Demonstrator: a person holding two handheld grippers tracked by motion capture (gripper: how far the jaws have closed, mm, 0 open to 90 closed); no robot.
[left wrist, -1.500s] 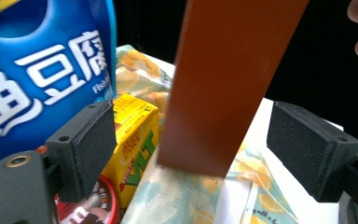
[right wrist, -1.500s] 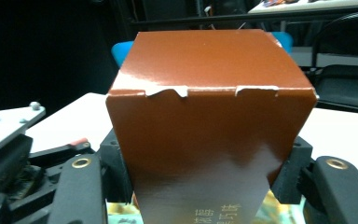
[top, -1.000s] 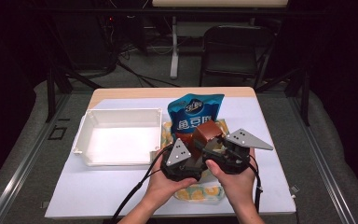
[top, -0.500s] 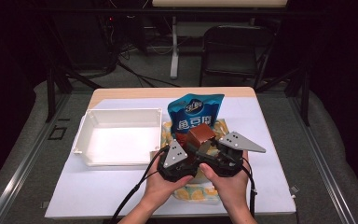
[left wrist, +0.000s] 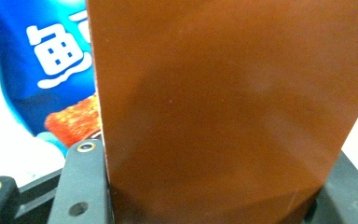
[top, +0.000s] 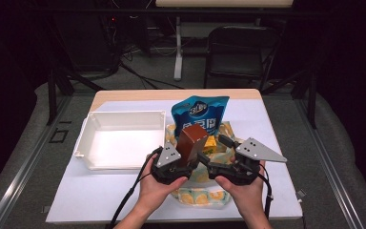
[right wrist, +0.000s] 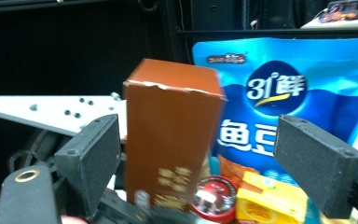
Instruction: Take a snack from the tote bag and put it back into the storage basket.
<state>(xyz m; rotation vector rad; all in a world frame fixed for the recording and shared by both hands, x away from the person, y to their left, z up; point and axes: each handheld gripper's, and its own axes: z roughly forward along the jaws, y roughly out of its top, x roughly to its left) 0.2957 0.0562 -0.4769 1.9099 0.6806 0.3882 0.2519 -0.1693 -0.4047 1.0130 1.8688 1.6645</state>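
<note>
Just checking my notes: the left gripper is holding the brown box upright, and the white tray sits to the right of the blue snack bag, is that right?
Not quite. The white tray sits to the left of the blue snack bag, as the high view shows. The rest stands: the left gripper holds the brown box upright.

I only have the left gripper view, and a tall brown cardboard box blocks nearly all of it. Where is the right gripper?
Observer: The right gripper is open next to the tall brown cardboard box and isn't touching it. Its jaws have just been opening.
Operator: Where might the box go?
Observer: A white rectangular plastic tray sits on the table to the left of the box in the high view, with nothing in it.
</note>
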